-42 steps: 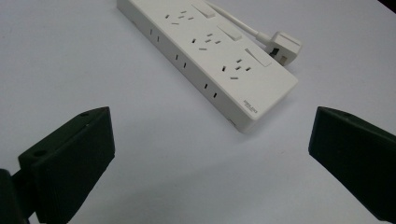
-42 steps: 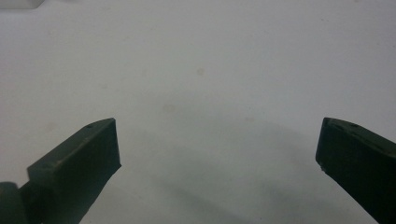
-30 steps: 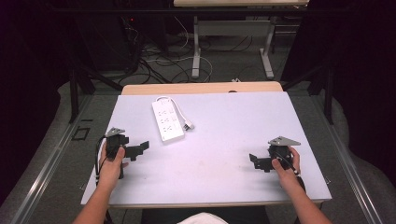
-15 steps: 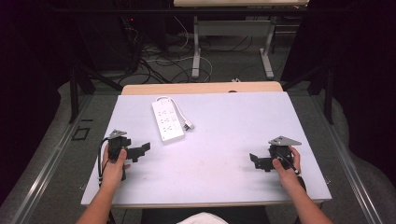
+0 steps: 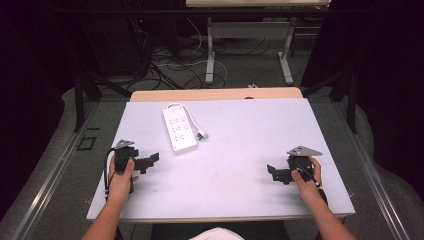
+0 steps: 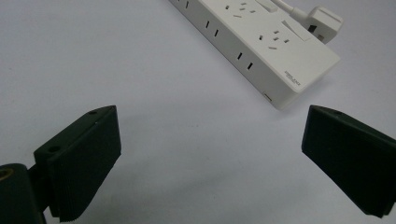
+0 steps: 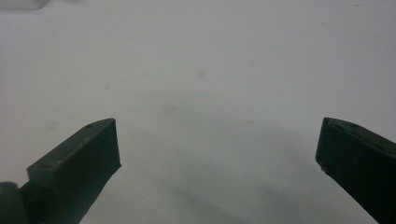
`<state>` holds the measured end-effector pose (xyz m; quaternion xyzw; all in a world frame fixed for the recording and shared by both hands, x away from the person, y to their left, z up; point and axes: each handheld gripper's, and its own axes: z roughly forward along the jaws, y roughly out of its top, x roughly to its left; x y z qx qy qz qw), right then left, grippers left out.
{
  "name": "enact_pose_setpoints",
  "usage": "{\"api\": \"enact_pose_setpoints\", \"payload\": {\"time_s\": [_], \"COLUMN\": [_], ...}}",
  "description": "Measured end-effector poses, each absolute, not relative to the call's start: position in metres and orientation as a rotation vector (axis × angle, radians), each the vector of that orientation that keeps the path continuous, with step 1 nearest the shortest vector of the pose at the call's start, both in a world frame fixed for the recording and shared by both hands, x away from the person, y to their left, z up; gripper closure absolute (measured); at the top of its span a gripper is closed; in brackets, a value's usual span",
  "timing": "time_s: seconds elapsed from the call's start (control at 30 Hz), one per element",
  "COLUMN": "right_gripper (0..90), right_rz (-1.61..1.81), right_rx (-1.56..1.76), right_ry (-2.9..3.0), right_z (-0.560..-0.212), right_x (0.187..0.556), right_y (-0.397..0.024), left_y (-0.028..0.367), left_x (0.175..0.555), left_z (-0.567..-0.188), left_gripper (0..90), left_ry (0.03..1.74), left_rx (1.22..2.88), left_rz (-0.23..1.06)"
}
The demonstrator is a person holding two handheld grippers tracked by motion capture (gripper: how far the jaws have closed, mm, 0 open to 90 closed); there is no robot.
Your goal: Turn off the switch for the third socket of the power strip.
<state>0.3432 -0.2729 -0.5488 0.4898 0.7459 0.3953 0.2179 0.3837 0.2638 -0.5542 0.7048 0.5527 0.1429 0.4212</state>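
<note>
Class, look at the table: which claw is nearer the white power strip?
Left. The left claw sits just short of the power strip; the right claw is far across the table.

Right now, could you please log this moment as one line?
left gripper: open, empty | right gripper: open, empty | power strip: flat on table, untouched

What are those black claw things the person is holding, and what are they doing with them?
Those are grippers. A person holds the left gripper and the right gripper low over a white table, both with jaws wide open and nothing in them. A white power strip with its plug beside it lies on the table, untouched, just ahead of the left gripper.
</note>
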Motion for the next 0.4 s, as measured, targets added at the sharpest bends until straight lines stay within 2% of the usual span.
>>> {"api": "enact_pose_setpoints", "payload": {"time_s": [0.4], "right_gripper": [0.0], "right_rz": [1.096], "right_rx": [1.360], "right_ry": [2.065], "right_z": [-0.5488], "right_x": [0.3430], "right_y": [-0.2726], "left_y": [0.2648], "left_x": [0.3836], "left_z": [-0.5532], "left_gripper": [5.0], "left_ry": [1.389], "left_rx": [1.744], "left_rz": [0.365]}}
